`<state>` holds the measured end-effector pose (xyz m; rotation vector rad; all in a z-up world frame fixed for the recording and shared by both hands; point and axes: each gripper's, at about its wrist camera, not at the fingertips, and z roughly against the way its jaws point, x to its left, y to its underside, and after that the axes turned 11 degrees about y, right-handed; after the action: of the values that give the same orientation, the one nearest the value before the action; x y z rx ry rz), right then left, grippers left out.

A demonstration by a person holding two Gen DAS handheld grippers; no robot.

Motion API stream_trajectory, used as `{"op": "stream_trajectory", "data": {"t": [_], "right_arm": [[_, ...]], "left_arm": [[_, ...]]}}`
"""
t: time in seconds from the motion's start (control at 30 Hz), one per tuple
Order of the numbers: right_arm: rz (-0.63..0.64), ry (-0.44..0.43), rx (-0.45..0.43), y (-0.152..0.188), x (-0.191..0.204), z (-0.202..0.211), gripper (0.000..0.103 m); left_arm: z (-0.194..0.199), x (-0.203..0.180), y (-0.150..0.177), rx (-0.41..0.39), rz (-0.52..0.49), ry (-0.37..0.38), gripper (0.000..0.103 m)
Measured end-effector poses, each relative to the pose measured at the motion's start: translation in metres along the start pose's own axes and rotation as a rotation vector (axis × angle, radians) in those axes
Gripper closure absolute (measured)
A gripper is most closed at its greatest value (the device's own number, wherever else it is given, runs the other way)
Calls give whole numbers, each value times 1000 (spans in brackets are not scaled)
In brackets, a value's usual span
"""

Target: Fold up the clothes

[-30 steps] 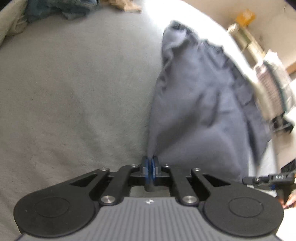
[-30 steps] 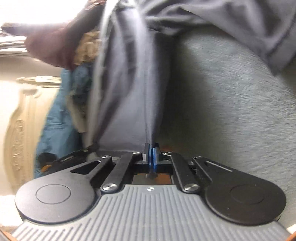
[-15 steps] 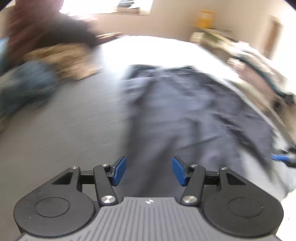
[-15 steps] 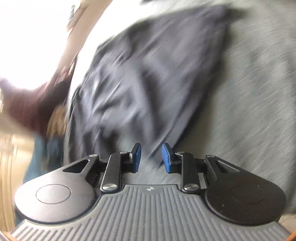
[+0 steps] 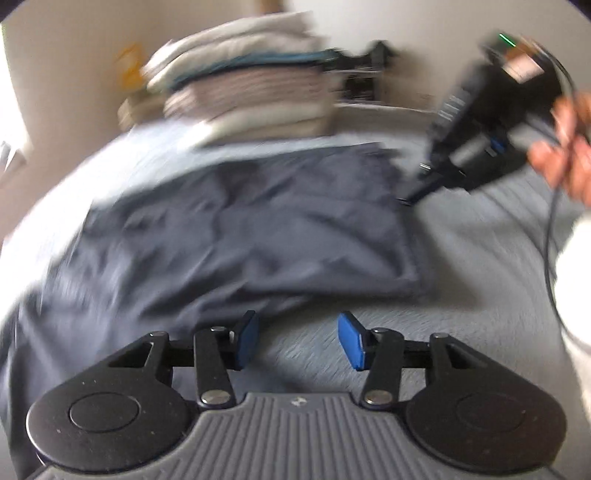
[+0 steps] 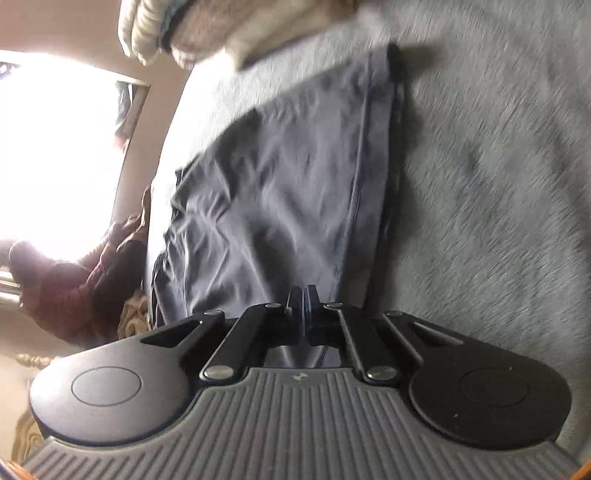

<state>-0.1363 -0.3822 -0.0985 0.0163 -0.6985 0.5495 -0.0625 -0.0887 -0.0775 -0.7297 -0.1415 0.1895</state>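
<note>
A dark navy garment (image 5: 236,236) lies spread and rumpled on the grey bed cover (image 5: 480,236); it also shows in the right wrist view (image 6: 288,177). My left gripper (image 5: 298,339) is open and empty, just off the garment's near edge. My right gripper (image 6: 303,297) has its jaws together over the garment's near edge; a fold of cloth seems to run between them. The right gripper also shows in the left wrist view (image 5: 476,122), held in a hand at the garment's far right corner.
A stack of folded clothes (image 5: 243,88) sits at the far side of the bed, also in the right wrist view (image 6: 236,26). A dark red and tan pile of clothes (image 6: 85,280) lies at the left by a bright window (image 6: 55,147).
Both grippers let go of the garment half a second ago and it dropped flat on the bed. The left stays open. The right has shut again at the garment's edge.
</note>
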Motion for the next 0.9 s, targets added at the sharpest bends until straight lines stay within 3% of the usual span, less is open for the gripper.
{"op": "stream_trajectory", "data": {"t": [0.07, 0.17, 0.2, 0.27, 0.3, 0.33, 0.6, 0.77, 0.9], "right_arm": [[8, 24, 4, -2, 0, 3, 97], [20, 59, 49, -3, -1, -10, 77], [20, 68, 64, -3, -3, -15, 76], [17, 61, 85, -3, -6, -23, 81], [14, 42, 88, -3, -7, -24, 99], [12, 23, 91, -4, -8, -25, 102], [-15, -53, -15, -27, -6, -2, 103], [11, 10, -49, -37, -9, -12, 103], [24, 28, -26, -38, -15, -23, 103]], "left_arm": [[-7, -14, 1, 13, -69, -11, 53], [-22, -17, 1, 31, -84, -6, 53], [-26, -17, 2, 35, -80, -1, 53], [-32, -16, 2, 41, -73, 5, 53], [-32, -16, 2, 42, -69, 5, 53], [-33, -15, 3, 44, -68, 7, 53], [-30, -11, 4, 31, -112, 5, 53], [-37, -18, 1, 33, -190, 8, 53], [-42, -25, 1, 33, -265, 25, 54]]}}
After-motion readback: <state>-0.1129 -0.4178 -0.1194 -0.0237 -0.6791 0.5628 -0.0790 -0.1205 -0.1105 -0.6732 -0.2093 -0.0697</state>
